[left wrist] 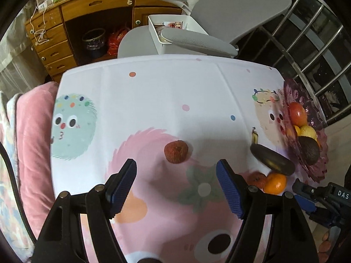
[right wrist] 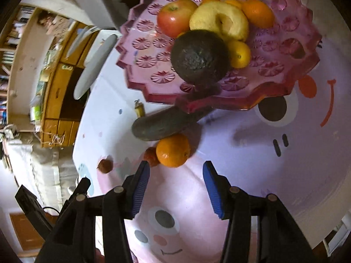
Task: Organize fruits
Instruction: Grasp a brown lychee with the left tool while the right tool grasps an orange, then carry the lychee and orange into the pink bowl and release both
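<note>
My left gripper (left wrist: 176, 164) is open and empty, just short of a small red lychee (left wrist: 176, 151) on the cartoon tablecloth. My right gripper (right wrist: 176, 167) is open and empty, right in front of an orange (right wrist: 173, 150) that lies against a dark blackened banana (right wrist: 166, 123). A small red fruit (right wrist: 151, 153) touches the orange's left side. The pink glass fruit plate (right wrist: 140, 61) holds an apple (right wrist: 175, 17), a yellow fruit (right wrist: 219, 19), an avocado (right wrist: 198, 58), a lemon and oranges. The plate (left wrist: 316, 166) and the right gripper also show at the right of the left wrist view.
A grey chair (left wrist: 197, 39) with a white bin (left wrist: 166, 28) stands behind the table's far edge. A wooden desk with drawers (left wrist: 72, 28) is further back. A pink cushion (left wrist: 33, 142) lies off the table's left edge. A metal railing (left wrist: 318, 50) is at the right.
</note>
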The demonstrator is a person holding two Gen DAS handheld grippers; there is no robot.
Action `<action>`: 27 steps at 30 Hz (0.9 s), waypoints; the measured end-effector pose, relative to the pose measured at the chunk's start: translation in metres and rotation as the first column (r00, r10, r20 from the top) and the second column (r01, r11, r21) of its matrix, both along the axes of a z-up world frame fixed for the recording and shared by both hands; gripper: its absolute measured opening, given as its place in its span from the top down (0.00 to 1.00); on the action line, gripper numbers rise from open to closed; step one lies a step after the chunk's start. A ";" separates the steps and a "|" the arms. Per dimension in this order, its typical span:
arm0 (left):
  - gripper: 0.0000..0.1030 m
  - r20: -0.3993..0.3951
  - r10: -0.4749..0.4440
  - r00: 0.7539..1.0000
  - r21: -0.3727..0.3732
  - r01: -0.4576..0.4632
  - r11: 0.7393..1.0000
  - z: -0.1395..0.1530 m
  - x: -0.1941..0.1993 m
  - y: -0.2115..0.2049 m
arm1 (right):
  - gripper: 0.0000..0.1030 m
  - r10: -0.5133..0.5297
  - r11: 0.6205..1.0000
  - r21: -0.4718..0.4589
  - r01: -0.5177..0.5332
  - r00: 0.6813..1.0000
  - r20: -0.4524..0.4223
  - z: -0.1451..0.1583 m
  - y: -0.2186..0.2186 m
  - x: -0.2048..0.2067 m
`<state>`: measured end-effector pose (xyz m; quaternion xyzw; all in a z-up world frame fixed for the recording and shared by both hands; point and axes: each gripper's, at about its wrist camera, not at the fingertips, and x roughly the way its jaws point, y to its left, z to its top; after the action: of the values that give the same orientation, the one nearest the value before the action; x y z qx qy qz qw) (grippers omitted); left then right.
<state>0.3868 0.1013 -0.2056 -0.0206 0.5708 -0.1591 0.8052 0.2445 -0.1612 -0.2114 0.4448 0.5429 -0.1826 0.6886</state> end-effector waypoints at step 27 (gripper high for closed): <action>0.73 -0.017 0.048 0.999 -0.002 -0.048 0.999 -0.051 0.014 -0.016 | 0.61 0.057 0.998 0.012 -0.057 0.996 -0.068 -0.035 0.008 0.027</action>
<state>0.4012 0.0855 -0.2569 -0.0368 0.5766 -0.1401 0.8041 0.2719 -0.1532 -0.2465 0.4261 0.5797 -0.1752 0.6721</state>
